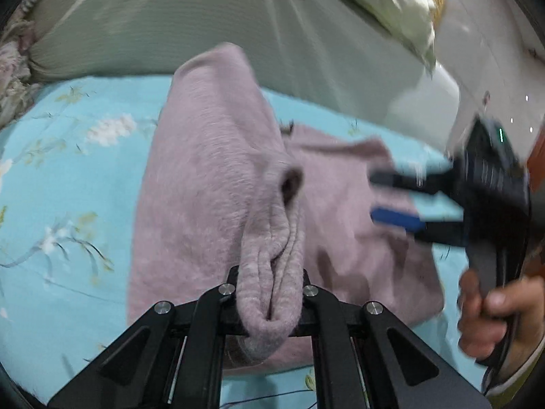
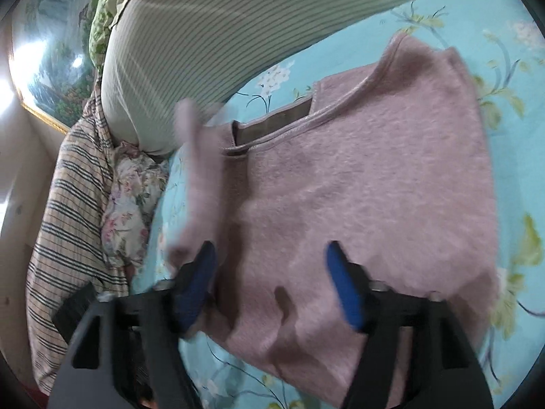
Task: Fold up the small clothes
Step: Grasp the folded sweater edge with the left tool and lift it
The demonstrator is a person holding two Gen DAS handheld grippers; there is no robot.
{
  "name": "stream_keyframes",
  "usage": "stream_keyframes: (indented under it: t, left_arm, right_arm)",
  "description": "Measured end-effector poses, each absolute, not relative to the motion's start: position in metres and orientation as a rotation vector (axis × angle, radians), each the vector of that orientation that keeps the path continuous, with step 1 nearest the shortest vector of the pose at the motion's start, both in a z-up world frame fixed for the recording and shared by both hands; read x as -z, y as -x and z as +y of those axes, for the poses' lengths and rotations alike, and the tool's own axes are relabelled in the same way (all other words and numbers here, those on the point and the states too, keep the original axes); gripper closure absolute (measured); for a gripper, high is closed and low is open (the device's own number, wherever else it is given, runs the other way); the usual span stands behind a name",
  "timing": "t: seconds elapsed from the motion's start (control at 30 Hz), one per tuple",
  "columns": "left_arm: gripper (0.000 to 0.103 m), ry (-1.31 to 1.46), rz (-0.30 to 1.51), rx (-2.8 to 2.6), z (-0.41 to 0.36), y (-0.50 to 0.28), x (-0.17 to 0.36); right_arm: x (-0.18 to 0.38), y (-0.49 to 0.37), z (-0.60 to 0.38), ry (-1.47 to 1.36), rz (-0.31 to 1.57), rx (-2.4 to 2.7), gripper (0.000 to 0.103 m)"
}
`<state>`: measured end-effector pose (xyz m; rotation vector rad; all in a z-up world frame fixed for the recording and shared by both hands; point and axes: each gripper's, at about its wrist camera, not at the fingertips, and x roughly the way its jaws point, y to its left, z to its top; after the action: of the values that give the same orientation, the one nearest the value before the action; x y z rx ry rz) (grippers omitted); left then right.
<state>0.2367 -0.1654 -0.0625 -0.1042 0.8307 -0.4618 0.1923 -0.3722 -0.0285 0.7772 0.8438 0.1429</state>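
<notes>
Lifting a sleeve across the body looks like the step in hand, judging by the left wrist view: left gripper clamped tight on a bunched fold of the pink sweater, fabric pinched between the jaws and rising up and forward from them in a tall ridge. Rest of the garment spread flat beyond and to the right of the jaws on the blue floral bedsheet. Off to the right of the jaws, right gripper hovering over the flat cloth, parted, holding nothing, with the right hand wrapped around its handle.

Seen from the right wrist view: right gripper spread wide, blue fingertips apart with only sweater surface between and ahead of them, no cloth gripped. Pink sweater lying directly forward of the jaws, neckline farther ahead; raised sleeve blurred just left of the left jaw. Striped pillow well beyond.

Next move likely calls for laying the held fold down over the body, then pinning or smoothing with the free jaws; risk of the bunch landing crooked.
</notes>
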Motion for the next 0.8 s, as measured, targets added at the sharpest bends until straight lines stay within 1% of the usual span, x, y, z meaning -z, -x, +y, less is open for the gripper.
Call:
stream_keyframes:
  t: [0.13, 0.4, 0.43, 0.47, 0.5, 0.53, 0.57, 0.8]
  left_arm:
    - [0.097, 0.101, 0.849, 0.468, -0.167, -0.234, 0.075]
    - [0.097, 0.14, 0.838, 0.504, -0.159, -0.23, 0.065]
    - [0.097, 0.141, 0.839, 0.504, -0.158, -0.232, 0.066]
    - [0.097, 0.139, 0.841, 0.505, -0.158, -0.234, 0.066]
    - [0.097, 0.131, 0.842, 0.504, -0.159, -0.233, 0.066]
    - [0.097, 0.125, 0.842, 0.502, -0.159, -0.234, 0.064]
    - [0.097, 0.12, 0.838, 0.502, -0.16, -0.233, 0.062]
    - [0.096, 0.148, 0.817, 0.591, -0.179, -0.224, 0.034]
  right_arm:
    - [0.036, -0.228, -0.369, -0.802, 0.871, -0.184, 0.031]
    - [0.054, -0.314, -0.338, -0.75, 0.951, -0.232, 0.031]
    - [0.054, -0.323, -0.333, -0.733, 0.948, -0.23, 0.034]
    - [0.053, -0.329, -0.33, -0.707, 0.944, -0.214, 0.049]
    - [0.051, -0.333, -0.328, -0.686, 0.942, -0.2, 0.061]
    - [0.048, -0.334, -0.327, -0.681, 0.934, -0.197, 0.081]
    - [0.039, -0.333, -0.327, -0.674, 0.911, -0.204, 0.086]
    - [-0.033, -0.279, -0.345, -0.52, 0.759, -0.16, 0.089]
